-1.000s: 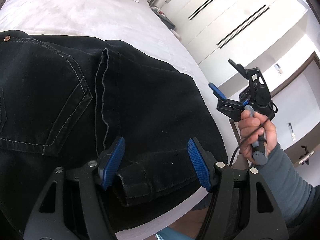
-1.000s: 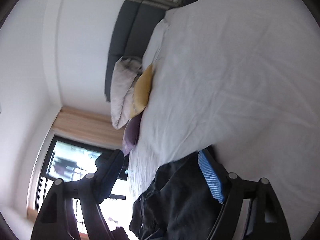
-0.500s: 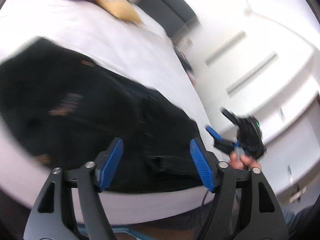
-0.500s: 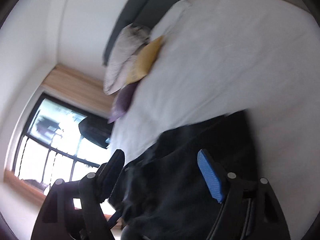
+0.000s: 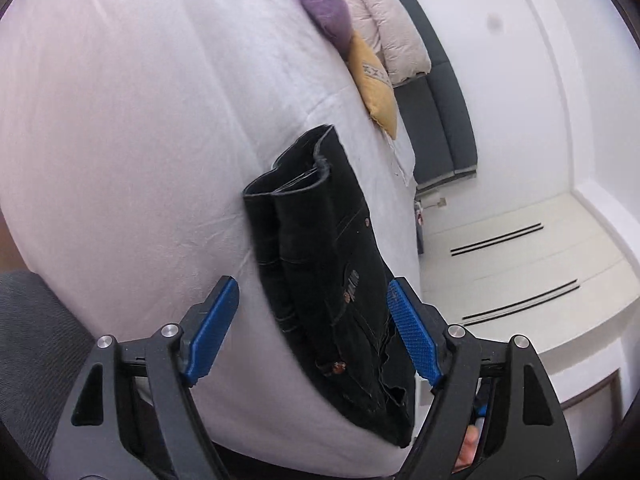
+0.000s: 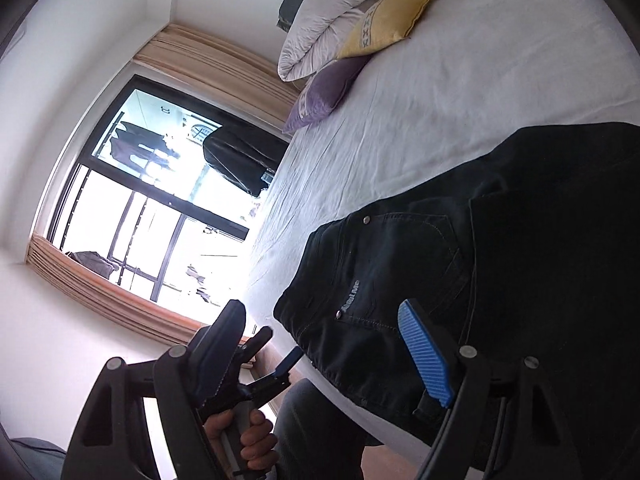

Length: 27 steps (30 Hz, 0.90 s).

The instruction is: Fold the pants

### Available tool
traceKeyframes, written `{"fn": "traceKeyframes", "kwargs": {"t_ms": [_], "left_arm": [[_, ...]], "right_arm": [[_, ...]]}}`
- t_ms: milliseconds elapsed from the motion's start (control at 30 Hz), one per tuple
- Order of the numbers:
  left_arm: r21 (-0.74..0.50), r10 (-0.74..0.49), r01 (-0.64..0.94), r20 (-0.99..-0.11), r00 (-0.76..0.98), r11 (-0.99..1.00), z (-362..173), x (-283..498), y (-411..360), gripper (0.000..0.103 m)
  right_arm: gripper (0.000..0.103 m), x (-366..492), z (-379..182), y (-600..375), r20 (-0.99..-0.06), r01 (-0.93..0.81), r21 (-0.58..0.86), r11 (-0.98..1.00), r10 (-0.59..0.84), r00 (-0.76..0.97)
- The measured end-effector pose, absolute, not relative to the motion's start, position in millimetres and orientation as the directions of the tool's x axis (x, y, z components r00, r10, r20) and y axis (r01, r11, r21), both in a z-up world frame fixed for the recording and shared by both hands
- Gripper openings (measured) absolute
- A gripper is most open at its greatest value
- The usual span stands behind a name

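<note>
The black pants [image 5: 332,280] lie folded in a compact stack near the edge of the white bed [image 5: 140,120]. My left gripper [image 5: 312,336] is pulled back from them. Its jaws are opening, and the blue pads [image 5: 414,344] frame the stack without touching it. In the right wrist view the pants [image 6: 500,264] fill the lower right, back pocket and label facing up. My right gripper [image 6: 320,356] hangs open just off the bed edge, holding nothing. The left gripper [image 6: 280,346] shows below it, held by a hand [image 6: 244,436].
A purple pillow [image 5: 324,12], a yellow pillow [image 5: 376,84] and a pale quilt [image 5: 388,20] lie at the dark headboard [image 5: 444,112]. White wardrobe doors [image 5: 520,272] stand beyond the bed. A large window [image 6: 160,208] is at the left. Grey fabric [image 5: 32,340] sits at lower left.
The left gripper let go of the pants hem, widened and drew back off the bed while rolling. The right gripper also swung and pulled back, so more of the pants shows.
</note>
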<state>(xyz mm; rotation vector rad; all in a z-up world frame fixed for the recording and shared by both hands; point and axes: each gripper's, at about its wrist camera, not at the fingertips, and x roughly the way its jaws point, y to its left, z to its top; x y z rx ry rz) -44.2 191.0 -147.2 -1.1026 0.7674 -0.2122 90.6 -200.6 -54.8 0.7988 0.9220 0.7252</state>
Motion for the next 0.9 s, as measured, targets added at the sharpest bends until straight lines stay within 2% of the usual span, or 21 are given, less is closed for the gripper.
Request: {"fn": "traceKeyframes", "kwargs": {"t_ms": [300, 433, 467, 500, 533, 567, 600, 767, 900], "left_arm": [[-0.921, -0.560, -0.154, -0.344, 0.754, 0.358, -173.0, -17.7, 191.1, 0.074], [-0.919, -0.561, -0.135, -0.338, 0.756, 0.370, -175.0, -11.1, 183.5, 0.073], [-0.918, -0.557, -0.137, -0.340, 0.758, 0.373, -174.4, -8.0, 182.6, 0.068], [-0.918, -0.558, -0.138, -0.340, 0.757, 0.372, -174.0, -10.6, 182.9, 0.054], [-0.915, -0.558, -0.147, -0.349, 0.753, 0.375, -173.1, -16.1, 182.9, 0.031], [-0.912, -0.556, -0.162, -0.362, 0.749, 0.376, -175.3, -16.3, 183.4, 0.018], [-0.909, -0.551, -0.183, -0.377, 0.745, 0.374, -175.1, -15.5, 183.9, 0.012], [-0.887, -0.528, -0.188, -0.409, 0.744, 0.422, -168.5, -17.8, 180.3, 0.008], [-0.860, -0.510, -0.156, -0.424, 0.749, 0.486, -146.8, -17.3, 171.9, 0.006]], "right_arm": [[0.082, 75.9, -58.7, -212.6, -0.395, -0.182, 0.843, 0.506, 0.813, 0.428], [0.082, 73.2, -59.6, -209.1, -0.396, -0.185, 0.842, 0.506, 0.815, 0.423], [0.082, 72.5, -58.7, -209.3, -0.397, -0.185, 0.842, 0.506, 0.815, 0.421], [0.082, 72.5, -57.0, -209.0, -0.397, -0.188, 0.842, 0.506, 0.816, 0.421], [0.082, 72.1, -55.7, -208.5, -0.398, -0.193, 0.839, 0.509, 0.815, 0.420], [0.082, 72.1, -54.0, -208.3, -0.399, -0.198, 0.835, 0.512, 0.814, 0.422], [0.082, 72.1, -54.4, -207.8, -0.399, -0.200, 0.834, 0.514, 0.813, 0.423], [0.082, 73.2, -47.3, -207.1, -0.408, -0.211, 0.821, 0.530, 0.804, 0.432], [0.082, 77.3, -44.5, -206.7, -0.454, -0.198, 0.797, 0.571, 0.782, 0.428]]}}
